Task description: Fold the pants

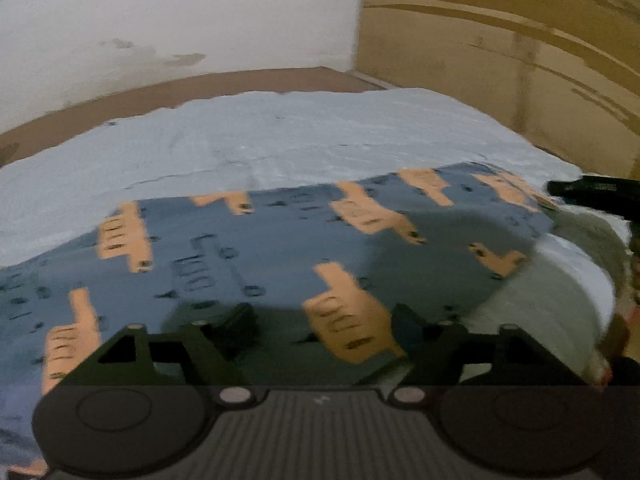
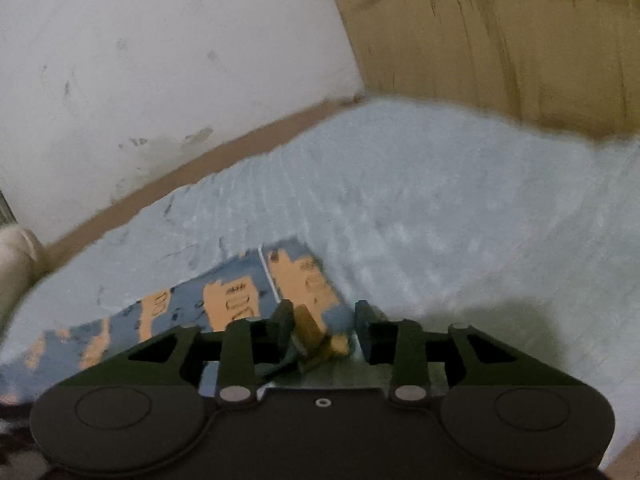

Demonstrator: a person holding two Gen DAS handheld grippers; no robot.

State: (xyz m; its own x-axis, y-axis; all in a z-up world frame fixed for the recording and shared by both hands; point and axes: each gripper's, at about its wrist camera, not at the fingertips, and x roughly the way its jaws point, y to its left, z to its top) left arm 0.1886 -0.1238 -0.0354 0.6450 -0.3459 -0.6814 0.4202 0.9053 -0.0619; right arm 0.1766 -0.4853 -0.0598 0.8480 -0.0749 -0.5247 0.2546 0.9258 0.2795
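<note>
Pants lie flat on the pale blue sheet: navy fabric with an orange print, spread left to right across the near half. Surface could be a bed or a padded tabletop, can't tell. White wall far side, cardboard far right.

Left tool: jaws spread wide, nothing between them, hovering low over the middle of the pants. No fabric pinched. Likely lining up for a grab along the near edge.

Right tool: jaws parted, but a bunched bit of pants edge sits against the left finger, with a gap to the right finger. Reads as not clamped, so either just short of closing or letting go; can't tell which. It sits at the right end of the garment, by a hem or waistband corner with a pale seam line.

Its black tip also shows at the far right of the left view, level with the pants' far-right corner.

Judgement: one tool per end makes sense for lifting one edge over evenly. Both views are motion-blurred. Risk: a one-sided catch on the right would drag the fabric into a skewed fold.
</note>
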